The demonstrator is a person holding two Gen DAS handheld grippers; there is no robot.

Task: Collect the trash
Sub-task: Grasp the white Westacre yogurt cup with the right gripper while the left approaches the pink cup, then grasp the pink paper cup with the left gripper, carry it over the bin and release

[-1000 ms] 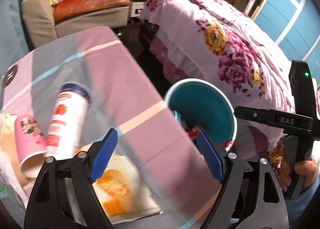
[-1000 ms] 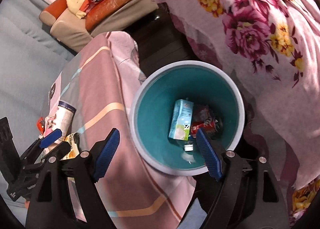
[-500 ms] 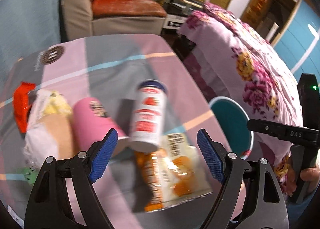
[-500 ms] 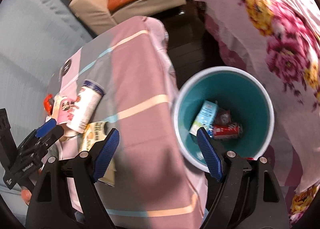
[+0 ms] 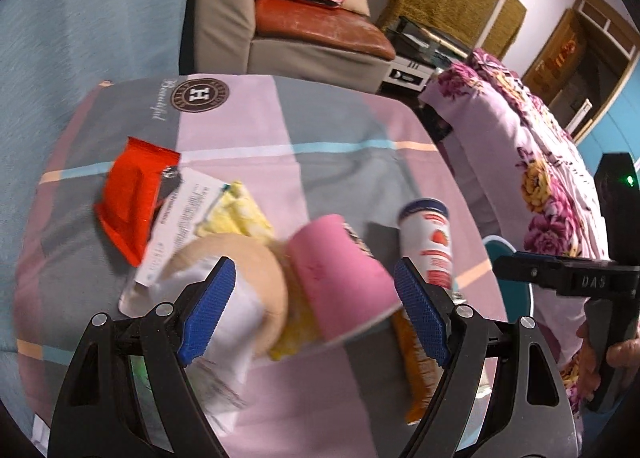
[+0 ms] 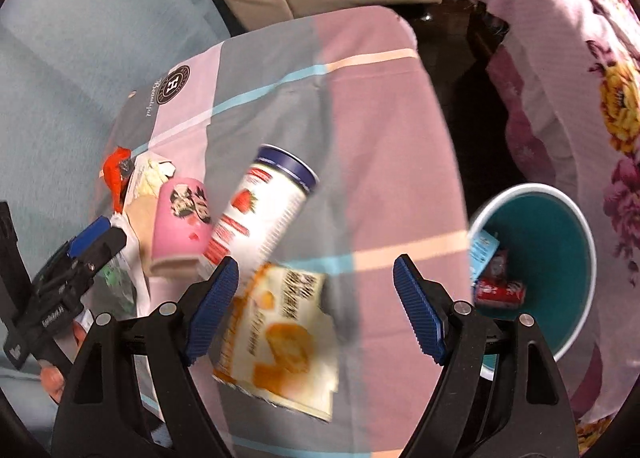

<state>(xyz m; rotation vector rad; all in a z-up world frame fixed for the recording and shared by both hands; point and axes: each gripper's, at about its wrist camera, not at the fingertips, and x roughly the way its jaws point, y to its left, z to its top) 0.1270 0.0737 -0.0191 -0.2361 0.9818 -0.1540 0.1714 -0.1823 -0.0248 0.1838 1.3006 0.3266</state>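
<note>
Checked tablecloth (image 6: 380, 130); pink cup (image 6: 180, 218) toppled

Both the left gripper (image 5: 316, 308) and the right gripper (image 6: 316, 308) have black frames, silver screws and ribbed blue jaws.

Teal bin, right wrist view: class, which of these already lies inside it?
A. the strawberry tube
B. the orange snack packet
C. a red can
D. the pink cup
C: a red can lies in the teal bin; the other three are on the table.
</note>
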